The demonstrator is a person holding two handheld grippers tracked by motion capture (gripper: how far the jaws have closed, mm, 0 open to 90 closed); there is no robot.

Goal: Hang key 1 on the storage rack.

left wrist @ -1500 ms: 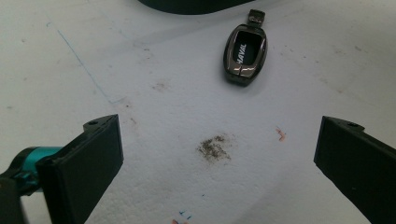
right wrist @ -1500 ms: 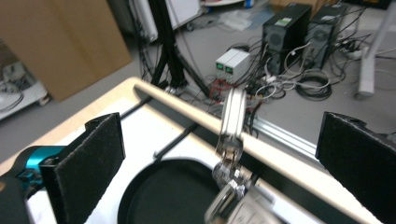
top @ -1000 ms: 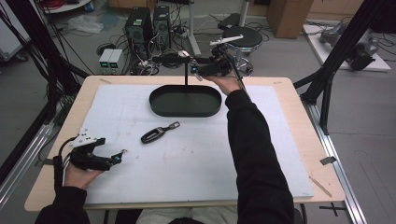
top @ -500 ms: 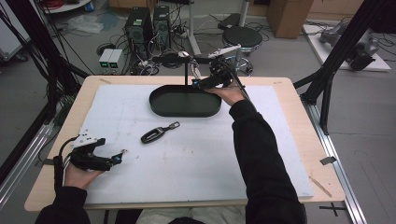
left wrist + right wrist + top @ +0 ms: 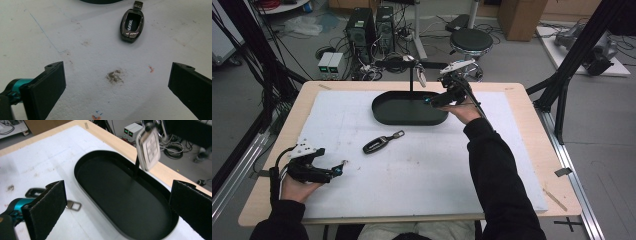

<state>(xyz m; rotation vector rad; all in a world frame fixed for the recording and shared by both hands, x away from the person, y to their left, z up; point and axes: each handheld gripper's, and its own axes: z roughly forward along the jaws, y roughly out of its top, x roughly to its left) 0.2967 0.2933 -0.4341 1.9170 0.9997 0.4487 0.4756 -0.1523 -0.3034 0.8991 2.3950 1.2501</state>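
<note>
Looking down from the high view, I am seeing the left gripper (image 5: 337,170) resting on the white mat (image 5: 362,200) near the front-left corner, while the right gripper (image 5: 432,100) is hovering at the right end of the black tray (image 5: 409,107); the key fob (image 5: 379,143) is lying on the mat between tray and left gripper. Going to the left gripper view, its jaws are standing wide apart, empty, the fob (image 5: 132,23) lying ahead of them. Going to the right gripper view, I am seeing its jaws spread wide over the tray (image 5: 120,195), a white tag (image 5: 148,148) hanging above the tray's far rim.
</note>
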